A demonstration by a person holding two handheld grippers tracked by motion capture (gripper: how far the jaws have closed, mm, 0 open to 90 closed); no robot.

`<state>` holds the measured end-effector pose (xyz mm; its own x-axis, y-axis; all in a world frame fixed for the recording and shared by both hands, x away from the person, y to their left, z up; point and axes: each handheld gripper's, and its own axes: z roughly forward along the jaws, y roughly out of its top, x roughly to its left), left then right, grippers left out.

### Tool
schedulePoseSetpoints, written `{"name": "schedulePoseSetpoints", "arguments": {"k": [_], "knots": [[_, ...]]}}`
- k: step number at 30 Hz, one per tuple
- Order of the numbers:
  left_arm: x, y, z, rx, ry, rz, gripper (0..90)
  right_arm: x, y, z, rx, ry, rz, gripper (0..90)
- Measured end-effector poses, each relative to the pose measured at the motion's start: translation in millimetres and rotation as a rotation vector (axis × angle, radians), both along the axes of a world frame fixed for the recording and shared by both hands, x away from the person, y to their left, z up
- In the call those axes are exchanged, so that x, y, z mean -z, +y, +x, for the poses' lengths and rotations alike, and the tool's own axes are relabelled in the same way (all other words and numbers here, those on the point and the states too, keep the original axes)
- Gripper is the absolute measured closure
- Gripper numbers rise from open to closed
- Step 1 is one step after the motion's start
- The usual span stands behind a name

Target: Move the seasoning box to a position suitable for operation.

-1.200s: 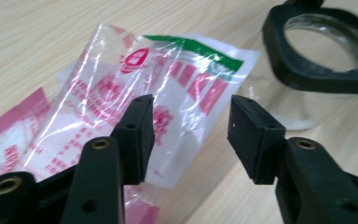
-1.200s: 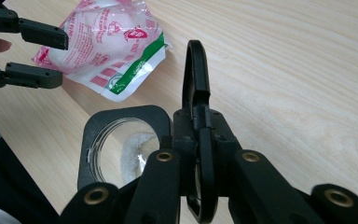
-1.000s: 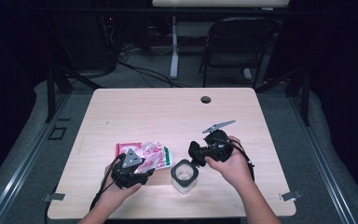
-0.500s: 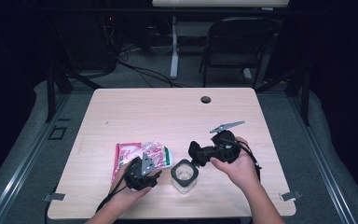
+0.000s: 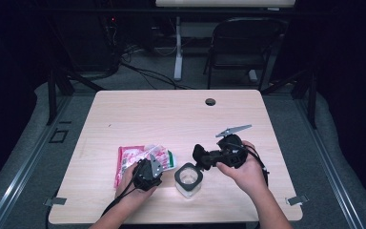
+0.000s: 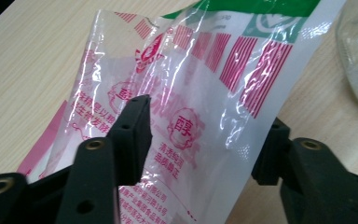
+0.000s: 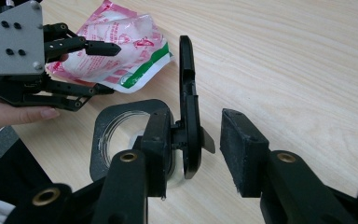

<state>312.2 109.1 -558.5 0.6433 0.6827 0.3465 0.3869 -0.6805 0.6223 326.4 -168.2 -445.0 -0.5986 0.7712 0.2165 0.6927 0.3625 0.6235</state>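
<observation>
On the pale wooden worktop [image 5: 138, 114], the left gripper [image 5: 148, 171] angles down over the crinkled pink-and-white plastic pouch [image 6: 191, 107]; its jaws, having just been closing, straddle the pouch, spread. The right gripper [image 5: 205, 156], held level, has spread jaws beside the upright black flip lid [image 7: 189, 116] of the clear square jar [image 5: 188, 179].

The right tongs [image 7: 193, 149] stand apart over the bench [image 7: 298, 70], a black flip lid [image 7: 189, 126] upright between them, hinged to a clear jar [image 7: 121, 135]. Beyond, the left tongs [image 7: 107, 67] straddle a pink-printed bag [image 7: 121, 51].
</observation>
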Motion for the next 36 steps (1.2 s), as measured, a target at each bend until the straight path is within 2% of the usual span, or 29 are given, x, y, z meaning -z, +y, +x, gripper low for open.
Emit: {"name": "schedulePoseSetpoints", "arguments": {"k": [4,6,8,9,12,13,16,18,19,20,21,24,25,26,29,32,36], "knots": [[-1.6,2.3,1.3,-0.003,-0.003,-0.013,58.0,-1.4,0.6,-0.8,-0.001,-0.005,-0.002,62.8],[-4.4,5.9,2.2,0.000,0.000,-0.023,66.8,-3.7,0.5,-2.1,-0.009,-0.004,-0.006,62.6],[-5.0,7.2,2.8,-0.005,0.003,-0.031,70.1,-4.3,0.8,-2.8,-0.008,-0.007,-0.004,62.6],[-6.4,10.9,4.8,-0.016,0.032,-0.063,72.0,-6.6,0.8,-4.7,-0.010,-0.013,-0.009,62.6],[-7.5,14.2,6.9,-0.024,0.046,-0.086,77.8,-8.9,0.4,-6.5,-0.009,-0.022,-0.007,62.4],[-9.2,18.2,8.7,-0.029,0.059,-0.113,80.0,-11.7,-0.8,-8.4,-0.008,-0.026,-0.008,62.3],[-11.4,22.1,10.1,-0.031,0.067,-0.129,85.5,-14.1,-2.2,-10.0,-0.009,-0.029,-0.010,62.2],[-13.3,25.9,11.3,-0.036,0.071,-0.154,86.9,-18.1,-4.3,-12.9,-0.008,-0.042,-0.012,62.2],[-15.5,30.0,12.6,-0.042,0.086,-0.178,87.6,-19.6,-5.0,-13.9,-0.007,-0.045,-0.015,62.2],[-15.5,30.0,12.6,-0.042,0.086,-0.178,88.0,-19.6,-5.0,-13.9,-0.007,-0.045,-0.015,62.2],[-17.2,34.2,13.7,-0.048,0.093,-0.205,88.3,-22.4,-5.9,-16.1,-0.010,-0.053,-0.018,62.3],[-19.4,38.3,14.4,-0.052,0.097,-0.224,89.5,-24.8,-6.3,-18.4,-0.012,-0.067,-0.014,62.3],[-21.5,42.4,14.4,-0.052,0.105,-0.245,89.8,-27.9,-6.6,-20.9,-0.013,-0.073,-0.014,62.5],[-21.5,42.4,14.4,-0.052,0.105,-0.245,90.0,-27.9,-6.6,-20.9,-0.013,-0.073,-0.014,62.5],[-26.8,50.6,13.4,-0.051,0.102,-0.268,90.0,-33.6,-6.2,-26.1,-0.017,-0.111,-0.012,64.0],[-30.6,54.8,12.1,-0.047,0.107,-0.269,90.0,-36.7,-4.9,-29.2,-0.019,-0.117,-0.011,64.2],[-39.6,66.0,9.2,-0.051,0.091,-0.284,90.0,-42.0,0.7,-34.7,-0.045,-0.146,-0.007,64.4]]}}
